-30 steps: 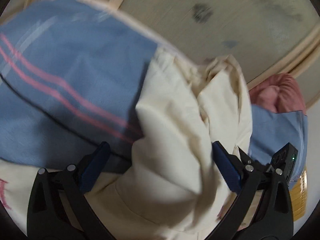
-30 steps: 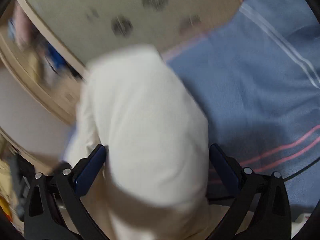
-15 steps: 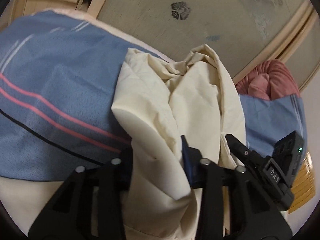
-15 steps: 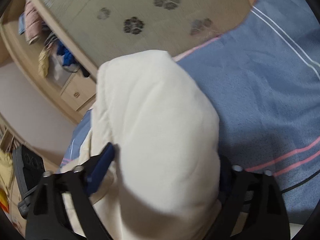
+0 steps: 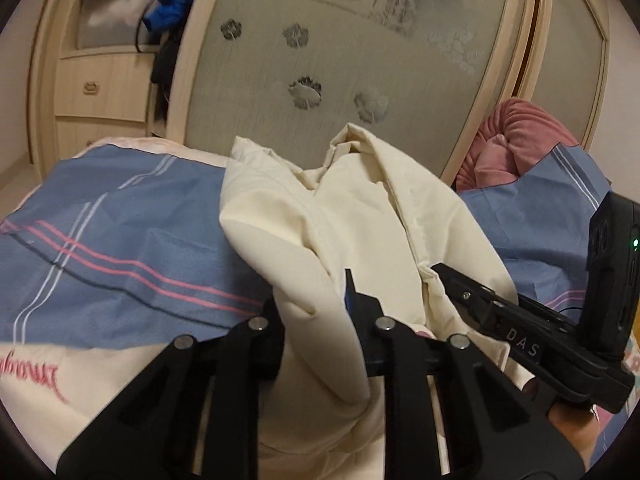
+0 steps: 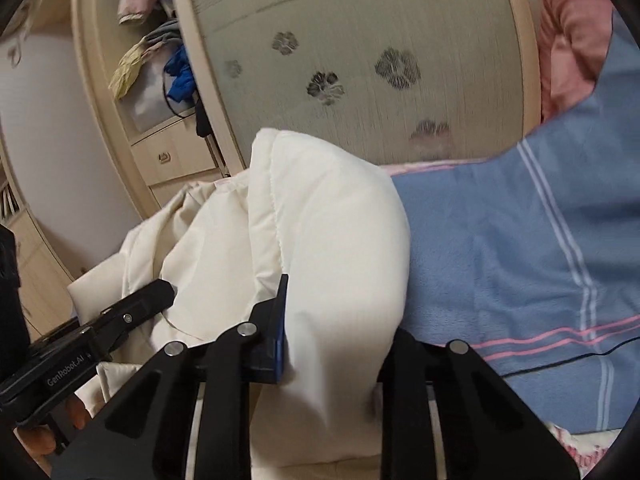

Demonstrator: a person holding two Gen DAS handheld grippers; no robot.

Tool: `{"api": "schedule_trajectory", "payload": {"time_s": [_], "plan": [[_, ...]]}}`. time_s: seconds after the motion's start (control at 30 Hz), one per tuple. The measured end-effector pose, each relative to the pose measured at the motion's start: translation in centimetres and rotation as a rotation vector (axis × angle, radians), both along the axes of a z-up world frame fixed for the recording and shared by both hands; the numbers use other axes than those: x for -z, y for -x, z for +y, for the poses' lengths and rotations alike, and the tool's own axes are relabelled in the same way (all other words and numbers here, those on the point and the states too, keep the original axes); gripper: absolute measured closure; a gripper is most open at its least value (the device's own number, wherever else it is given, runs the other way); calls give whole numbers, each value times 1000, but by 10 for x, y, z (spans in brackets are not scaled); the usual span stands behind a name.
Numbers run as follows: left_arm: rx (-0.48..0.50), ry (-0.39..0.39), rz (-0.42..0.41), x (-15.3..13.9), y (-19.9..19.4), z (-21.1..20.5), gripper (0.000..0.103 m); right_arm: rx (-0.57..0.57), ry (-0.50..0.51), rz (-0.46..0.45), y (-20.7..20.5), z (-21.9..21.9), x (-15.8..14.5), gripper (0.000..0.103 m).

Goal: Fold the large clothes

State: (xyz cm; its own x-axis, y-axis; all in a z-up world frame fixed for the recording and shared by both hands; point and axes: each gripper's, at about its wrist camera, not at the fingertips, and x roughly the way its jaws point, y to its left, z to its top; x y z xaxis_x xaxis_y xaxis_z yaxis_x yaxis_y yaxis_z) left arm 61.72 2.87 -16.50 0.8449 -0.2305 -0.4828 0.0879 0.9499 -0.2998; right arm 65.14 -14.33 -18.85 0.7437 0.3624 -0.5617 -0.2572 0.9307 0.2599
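Both clamped on cream jacket (image 5: 360,232): left hand-held gripper (image 5: 316,312), right hand-held gripper (image 6: 336,320). Soft, puffy, probably light, slippery; best pinched along stitched seams.

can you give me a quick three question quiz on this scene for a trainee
1. True or false: both grippers are clamped on the cream garment.
2. What lies under the garment? A) blue striped blanket B) bare wooden floor C) green rug
3. Fill in: the pink cushion rests against the frosted ____ door.

Key:
1. True: the left gripper and right gripper each pinch a fold.
2. A
3. wardrobe
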Motion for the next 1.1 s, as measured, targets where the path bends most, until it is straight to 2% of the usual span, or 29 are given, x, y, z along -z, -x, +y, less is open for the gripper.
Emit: {"api": "schedule_trajectory", "payload": {"time_s": [0.13, 0.23, 0.33, 0.47, 0.57, 0.63, 0.67, 0.73, 0.77, 0.83, 0.93, 1.0, 1.07, 1.1], "plan": [[-34, -15, -45, 7, 56, 0, 85, 23, -58, 16, 47, -3, -1, 80], [-32, -11, -64, 10, 94, -1, 85, 31, -60, -39, 100, -6, -5, 80], [-14, 3, -58, 16, 123, -6, 85, 35, -94, -59, 146, -17, 7, 80], [14, -31, -60, 33, 170, -19, 85, 4, -203, -75, 196, -37, 36, 80], [31, -37, -64, 38, 191, -22, 85, -15, -230, -77, 220, -49, 37, 72], [32, -49, -76, 38, 190, -23, 84, 12, -153, -87, 226, -47, 18, 56], [33, -44, -75, 40, 189, -21, 85, 40, -83, -130, 236, -43, 3, 49], [37, -19, -70, 43, 187, -17, 85, 94, 37, -262, 260, -35, -27, 10], [41, -3, -62, 45, 184, -14, 85, 119, 92, -328, 274, -32, -42, 1], [52, 15, -64, 46, 184, -11, 85, 108, 143, -370, 288, -25, -67, 1], [61, 21, -68, 47, 183, -9, 85, -29, 208, -313, 274, 1, -98, 1], [67, 28, -68, 49, 184, -6, 85, -74, 362, -252, 249, 27, -112, 1], [70, 37, -66, 50, 184, -4, 85, -10, 506, -222, 231, 52, -125, 1], [71, 40, -65, 52, 185, -3, 85, -9, 546, -196, 227, 64, -127, 1]]}}
